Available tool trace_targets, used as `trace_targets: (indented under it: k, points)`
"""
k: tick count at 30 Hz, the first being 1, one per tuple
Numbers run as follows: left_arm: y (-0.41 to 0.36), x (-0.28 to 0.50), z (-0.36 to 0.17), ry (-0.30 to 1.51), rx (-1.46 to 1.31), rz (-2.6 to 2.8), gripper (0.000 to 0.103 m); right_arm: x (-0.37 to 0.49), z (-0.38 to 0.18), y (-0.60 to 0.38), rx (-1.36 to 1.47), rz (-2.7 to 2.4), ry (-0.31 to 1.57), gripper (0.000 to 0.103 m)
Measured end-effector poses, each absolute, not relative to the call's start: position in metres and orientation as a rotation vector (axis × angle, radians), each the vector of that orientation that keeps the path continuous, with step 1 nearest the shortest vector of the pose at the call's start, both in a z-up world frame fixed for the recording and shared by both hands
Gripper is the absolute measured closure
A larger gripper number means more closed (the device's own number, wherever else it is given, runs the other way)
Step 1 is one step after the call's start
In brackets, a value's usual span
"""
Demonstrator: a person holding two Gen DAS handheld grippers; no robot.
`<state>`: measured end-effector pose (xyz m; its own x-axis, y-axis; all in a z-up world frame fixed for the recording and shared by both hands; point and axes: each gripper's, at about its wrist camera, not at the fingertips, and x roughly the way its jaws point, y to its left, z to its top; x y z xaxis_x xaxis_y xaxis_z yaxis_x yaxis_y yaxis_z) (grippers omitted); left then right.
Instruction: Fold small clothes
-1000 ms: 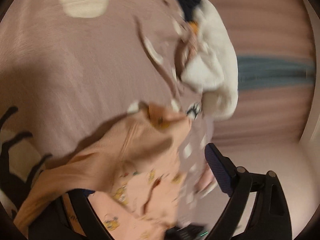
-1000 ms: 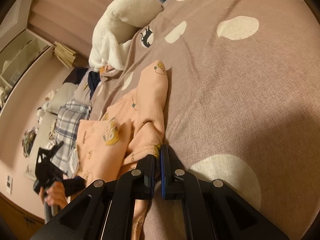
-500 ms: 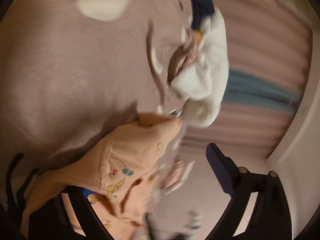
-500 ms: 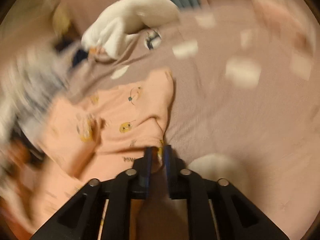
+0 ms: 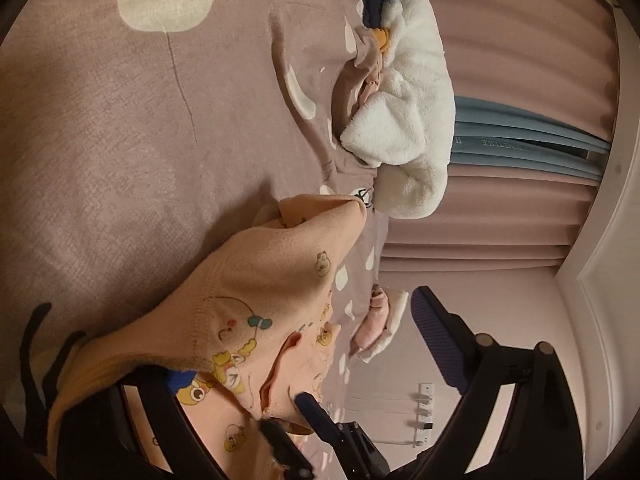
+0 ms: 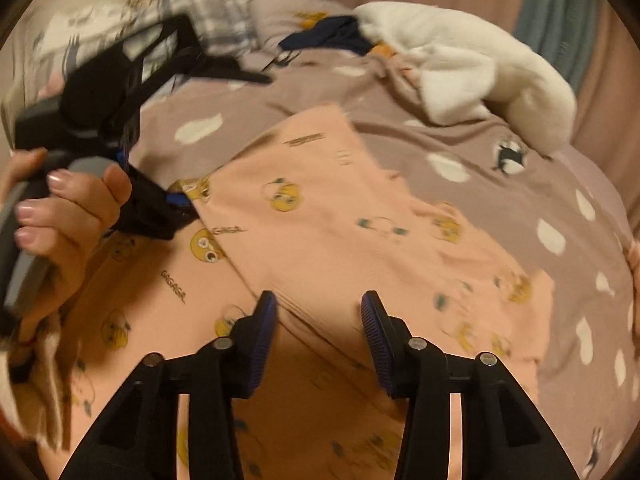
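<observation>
A peach garment with yellow cartoon prints (image 6: 320, 232) lies on the mauve spotted bedspread (image 6: 460, 152), one part folded over the rest. My right gripper (image 6: 318, 320) is open and empty just above the garment's near part. My left gripper (image 6: 176, 200) sits at the garment's left edge, held in a hand. In the left wrist view the garment (image 5: 272, 280) drapes over the left finger, hiding it, while the right finger (image 5: 436, 336) stands well apart and bare. The jaws are wide open. The right gripper's fingertips (image 5: 312, 404) show below.
A white fluffy item (image 6: 480, 76) and a dark blue garment (image 6: 328, 36) lie at the bed's far side, with plaid fabric (image 6: 216, 12) beyond. Pink curtains (image 5: 520, 40) and a teal curtain (image 5: 520, 140) hang behind. A small pink item (image 5: 376, 320) lies at the bed's edge.
My right gripper has let go of the garment's edge and opened, and now faces the garment from another side. The garment has been folded over onto itself.
</observation>
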<state>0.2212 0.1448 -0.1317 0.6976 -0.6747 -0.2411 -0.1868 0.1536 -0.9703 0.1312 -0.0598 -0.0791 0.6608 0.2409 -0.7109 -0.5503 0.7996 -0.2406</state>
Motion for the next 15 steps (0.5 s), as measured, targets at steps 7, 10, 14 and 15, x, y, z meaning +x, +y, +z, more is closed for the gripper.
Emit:
trace_targets:
  k: [7, 10, 14, 15]
  points:
    - [0.141, 0.221, -0.123, 0.799, -1.294, -0.358, 0.011, 0.150, -0.070, -0.065, -0.427, 0.235, 0.658, 0.096]
    - [0.142, 0.217, -0.120, 0.779, -1.266, -0.331, 0.011, 0.146, -0.048, -0.082, -0.338, 0.234, 0.616, 0.096]
    - [0.143, 0.208, -0.114, 0.716, -1.233, -0.281, 0.014, 0.150, -0.018, -0.107, -0.222, 0.245, 0.575, 0.096]
    - [0.143, 0.208, -0.112, 0.698, -1.230, -0.273, 0.014, 0.152, -0.013, -0.111, -0.200, 0.245, 0.566, 0.096]
